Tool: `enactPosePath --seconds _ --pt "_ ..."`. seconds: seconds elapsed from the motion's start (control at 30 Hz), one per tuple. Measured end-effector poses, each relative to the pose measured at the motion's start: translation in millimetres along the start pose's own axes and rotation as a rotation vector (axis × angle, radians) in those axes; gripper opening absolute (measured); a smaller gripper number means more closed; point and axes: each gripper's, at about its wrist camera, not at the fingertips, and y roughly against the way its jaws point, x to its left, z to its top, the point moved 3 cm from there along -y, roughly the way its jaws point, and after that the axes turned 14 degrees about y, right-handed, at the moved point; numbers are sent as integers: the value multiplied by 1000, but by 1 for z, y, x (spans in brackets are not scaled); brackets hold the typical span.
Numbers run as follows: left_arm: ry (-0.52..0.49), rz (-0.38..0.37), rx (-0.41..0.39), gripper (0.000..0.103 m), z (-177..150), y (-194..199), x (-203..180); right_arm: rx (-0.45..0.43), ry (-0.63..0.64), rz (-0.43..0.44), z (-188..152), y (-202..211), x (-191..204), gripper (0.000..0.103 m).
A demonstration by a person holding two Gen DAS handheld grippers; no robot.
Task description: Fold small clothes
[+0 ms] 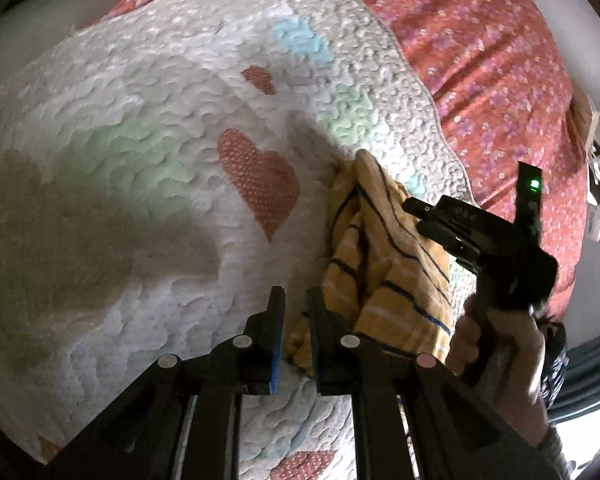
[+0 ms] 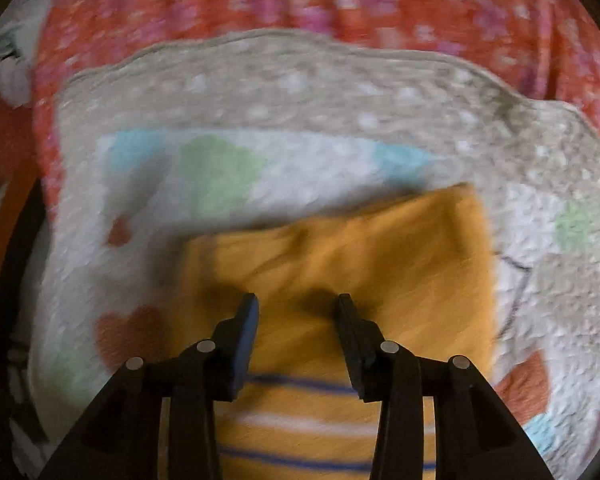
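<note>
Small yellow striped garment (image 1: 384, 264) bunched on the quilt (image 1: 160, 152) over the bed. Thin, floppy knit, probably light and quick to sag, so best pinched at a hem or corner. Left gripper (image 1: 296, 312) nearly closed, looks clamped on a cloth edge. Right gripper (image 2: 296, 308) spread wide above the fabric. Right view blurry; garment type and lower edge not clear.

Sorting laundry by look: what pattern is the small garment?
Mustard-yellow garment with dark-blue and white stripes; clearest in left wrist view.
</note>
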Motion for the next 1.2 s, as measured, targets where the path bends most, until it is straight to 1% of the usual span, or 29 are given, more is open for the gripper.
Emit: enactPosePath --seconds 0.1,0.2,0.27,0.33,0.4,0.43,0.5,0.57,0.63,0.73,0.77,0.83,0.9,0.93,0.97,1.0,1.03,1.07,1.1,1.2 --pt "-31 16 1 10 -3 -4 -6 22 -67 -58 -3 -6 -35 43" --pt "-29 21 15 12 -4 -9 -6 -2 -115 -53 -12 3 -55 42" --pt "-24 29 22 14 -4 -13 -5 -28 -129 -61 -20 18 -62 42" --pt "-22 36 28 15 -5 -15 -4 -66 -162 -27 -32 39 -65 43" --pt "-21 42 29 15 -5 -15 -3 -86 -188 41 -52 59 -62 43" --pt "-19 44 28 15 -5 -15 -2 -95 -193 82 -65 67 -53 43" --pt "-18 46 24 16 -4 -14 -1 -95 -195 119 -97 82 -46 43" --pt "-15 47 18 20 -4 -13 0 -85 -203 114 -125 87 -39 43" --pt "-12 49 17 22 -5 -12 0 -61 -218 79 -155 87 -37 43" --pt "-18 55 18 22 -7 -13 0 -10 -211 107 -181 75 -20 43" --pt "-21 58 16 22 -7 -13 0 6 -182 95 -184 72 -13 44" --pt "-27 66 8 22 -7 -13 0 -11 -95 25 -179 82 -1 45" --pt "-23 73 -6 22 -5 -10 3 -84 -27 -72 -170 107 7 45" --pt "-14 74 -11 22 -3 -9 5 -150 7 -115 -164 124 14 45" --pt "-4 75 -18 22 0 -8 7 -195 40 -127 -157 135 22 45" --pt "1 79 -25 23 1 -7 8 -220 70 -123 -150 142 31 45" --pt "8 83 -38 24 5 -5 9 -232 101 -90 -141 142 41 45" --pt "11 86 -45 26 5 -4 10 -225 119 -47 -135 137 49 45" --pt "13 90 -54 27 6 -3 10 -207 126 -10 -128 128 57 45" --pt "7 108 -83 27 10 3 11 -140 123 48 -113 85 73 42"
